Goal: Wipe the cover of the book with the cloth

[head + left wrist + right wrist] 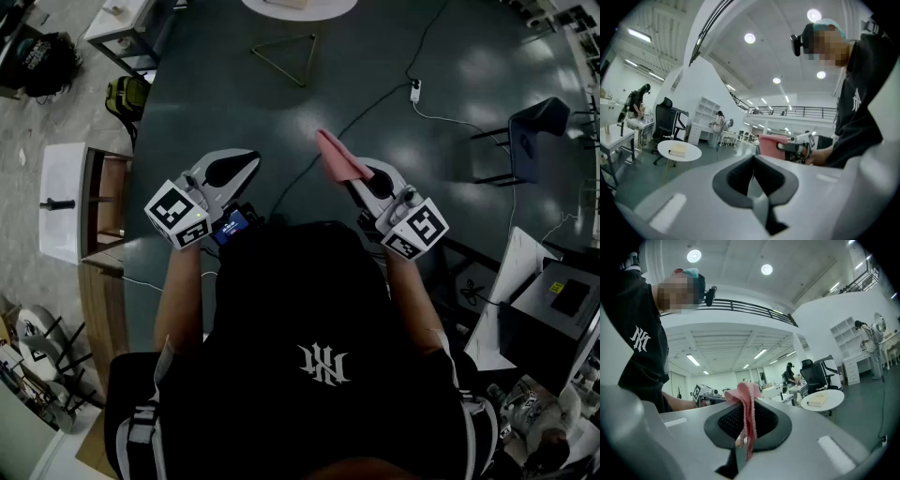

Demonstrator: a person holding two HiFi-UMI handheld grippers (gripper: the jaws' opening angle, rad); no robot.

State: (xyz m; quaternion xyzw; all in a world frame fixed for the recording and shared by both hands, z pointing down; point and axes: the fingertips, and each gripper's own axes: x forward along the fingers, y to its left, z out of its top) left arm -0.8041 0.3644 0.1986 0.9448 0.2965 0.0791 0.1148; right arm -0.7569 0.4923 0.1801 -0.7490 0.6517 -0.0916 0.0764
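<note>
Quick snapshot from the book-wiping run. I stood with both arms out level. My right hand-held gripper (pixel 743 427) was clamped on the pink cloth (pixel 746 408), pinched by a thin fold with the rest flopping over the jaws. My left hand-held gripper (pixel 753 180) was fully closed with nothing in it. The book (pixel 817 400) lay flat on a small round white worktop (pixel 836 397), dead ahead at 12 o'clock and well apart from me, so no wiping had begun.

What I figured could go wrong:
- The grip on the cloth looked skimpy. Dragging it across the cover could pull it out of the jaws, or leave me rubbing with bare plastic.
- The book sat loose on a little worktop. One push with nothing pinning it and it would probably slide, maybe off the rim. The spare left hand-held gripper would want to hold it down.
- A cable (pixel 375 108) ran across the floor at about 1 o'clock, right on my way over. Easy snag.

On the views: the head view only clipped the worktop at its top edge, and the book was hard to make out there. Both gripper views showed the book clearly. Only the right gripper view showed how little cloth was actually pinched.
</note>
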